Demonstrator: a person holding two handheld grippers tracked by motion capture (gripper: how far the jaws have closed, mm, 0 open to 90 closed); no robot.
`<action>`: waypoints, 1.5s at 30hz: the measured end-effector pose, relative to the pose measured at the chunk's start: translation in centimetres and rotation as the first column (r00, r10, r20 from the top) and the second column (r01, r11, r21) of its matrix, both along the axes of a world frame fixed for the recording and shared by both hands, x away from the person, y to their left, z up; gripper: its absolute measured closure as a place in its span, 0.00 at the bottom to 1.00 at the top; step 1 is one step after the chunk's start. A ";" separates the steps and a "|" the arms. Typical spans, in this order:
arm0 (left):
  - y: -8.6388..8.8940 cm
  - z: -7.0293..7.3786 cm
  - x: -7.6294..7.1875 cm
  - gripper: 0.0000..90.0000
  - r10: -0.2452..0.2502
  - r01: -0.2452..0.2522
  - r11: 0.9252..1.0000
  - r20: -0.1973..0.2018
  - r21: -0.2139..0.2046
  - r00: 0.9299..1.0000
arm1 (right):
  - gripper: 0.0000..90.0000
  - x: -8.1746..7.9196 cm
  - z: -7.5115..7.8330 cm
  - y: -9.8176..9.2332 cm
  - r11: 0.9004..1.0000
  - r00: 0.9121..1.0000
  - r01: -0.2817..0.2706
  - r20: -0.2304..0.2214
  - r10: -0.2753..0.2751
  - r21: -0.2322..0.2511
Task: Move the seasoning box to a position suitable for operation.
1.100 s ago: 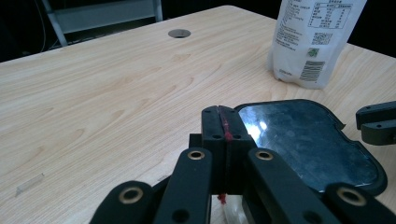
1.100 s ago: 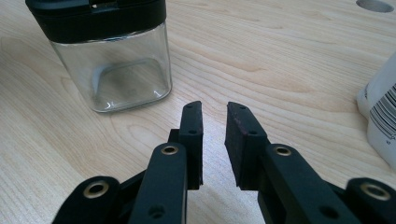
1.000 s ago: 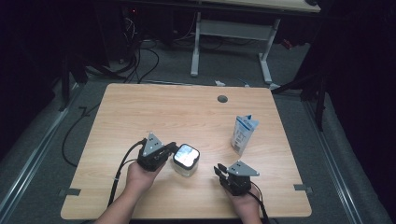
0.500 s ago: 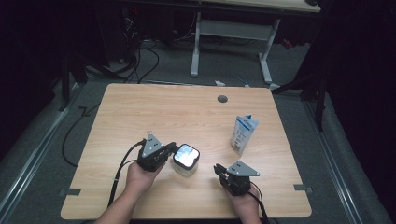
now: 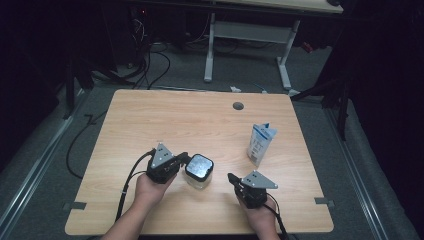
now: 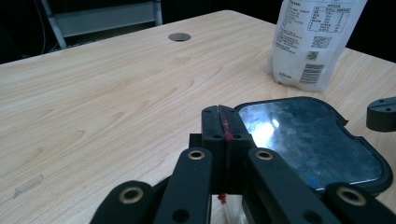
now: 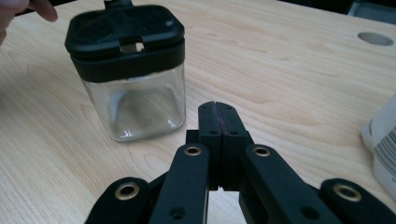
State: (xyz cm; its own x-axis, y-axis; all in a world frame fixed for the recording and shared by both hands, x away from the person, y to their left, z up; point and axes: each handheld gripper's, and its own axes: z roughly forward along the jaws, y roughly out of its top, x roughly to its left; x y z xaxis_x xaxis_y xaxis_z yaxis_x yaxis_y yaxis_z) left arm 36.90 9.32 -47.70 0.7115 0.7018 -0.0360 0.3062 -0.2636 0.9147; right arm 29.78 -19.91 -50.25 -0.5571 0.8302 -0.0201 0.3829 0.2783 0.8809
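A clear square jar [image 5: 199, 170] with a black lid [image 6: 308, 137] stands on the wooden table [image 5: 165, 120] near its front edge. My left gripper [image 5: 182, 159] lies just left of the jar, its tips by the lid's corner. Its jaws [image 6: 223, 114] are shut with nothing between them. My right gripper [image 5: 232, 178] sits to the right of the jar and points toward it, a short gap away. The jaws [image 7: 217, 109] have just been closing and now meet, empty. The jar [image 7: 130, 70] looks empty.
A white printed pouch [image 5: 260, 144] stands upright at the right, behind my right gripper. A round cable hole [image 5: 238, 106] sits near the table's far edge. A desk frame and cables lie on the floor beyond.
The right gripper's jaws have drawn together. Both hands, the jar and the pouch stay where they were.
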 end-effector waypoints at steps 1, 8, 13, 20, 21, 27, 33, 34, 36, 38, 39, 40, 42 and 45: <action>0.0 0.0 0.0 1.00 0.000 0.000 1.000 0.000 0.000 1.000 | 1.00 0.0 0.1 0.1 1.000 1.000 -0.005 0.005 0.005 0.001; 0.0 0.0 0.0 1.00 -0.003 0.003 1.000 0.002 0.002 1.000 | 1.00 0.5 1.5 0.7 1.000 0.999 -0.020 0.040 0.020 0.004; 0.1 0.0 0.0 1.00 -0.004 0.004 1.000 -0.001 0.004 1.000 | 1.00 1.2 2.1 1.2 1.000 0.999 -0.022 0.045 0.022 0.004; 0.1 -0.1 0.1 1.00 0.007 -0.007 1.000 -0.010 0.013 1.000 | 1.00 2.9 3.0 2.6 0.999 0.998 -0.030 0.052 0.029 0.018; 0.1 -0.1 0.1 1.00 0.008 -0.008 1.000 -0.008 0.016 1.000 | 1.00 2.9 3.0 2.8 0.999 0.998 -0.038 0.054 0.037 0.029; 0.1 -0.1 0.1 1.00 0.011 -0.011 1.000 -0.013 0.015 1.000 | 1.00 2.4 2.9 3.7 0.995 0.995 -0.087 0.052 0.084 0.052; 0.1 -0.1 0.1 1.00 0.011 -0.011 1.000 -0.013 0.014 1.000 | 1.00 2.1 2.6 4.6 0.993 0.992 -0.114 0.055 0.113 0.028; 0.1 -0.1 0.1 1.00 0.011 -0.011 1.000 -0.014 0.013 1.000 | 1.00 2.0 2.6 4.7 0.993 0.992 -0.119 0.055 0.118 0.024; 0.1 -0.1 0.1 1.00 0.010 -0.010 1.000 -0.015 0.014 1.000 | 1.00 1.8 2.7 5.0 0.992 0.990 -0.128 0.059 0.127 0.021; 0.1 -0.1 0.1 1.00 0.011 -0.011 1.000 -0.017 0.013 1.000 | 1.00 1.6 2.7 5.2 0.990 0.989 -0.139 0.058 0.137 0.016; 0.2 -0.1 0.1 1.00 0.010 -0.010 1.000 -0.019 0.013 1.000 | 1.00 1.5 2.7 5.3 0.990 0.988 -0.141 0.059 0.139 0.014; 0.2 -0.1 0.1 1.00 0.011 -0.011 1.000 -0.019 0.011 1.000 | 1.00 1.4 2.7 5.4 0.989 0.988 -0.144 0.059 0.143 0.013; 0.2 0.0 0.0 1.00 0.011 -0.011 1.000 -0.020 0.007 1.000 | 1.00 1.3 2.6 5.7 0.988 0.987 -0.152 0.059 0.151 0.009; 0.3 0.0 0.0 1.00 0.008 -0.008 1.000 -0.023 0.004 1.000 | 1.00 1.0 2.6 6.1 0.986 0.985 -0.164 0.057 0.163 0.005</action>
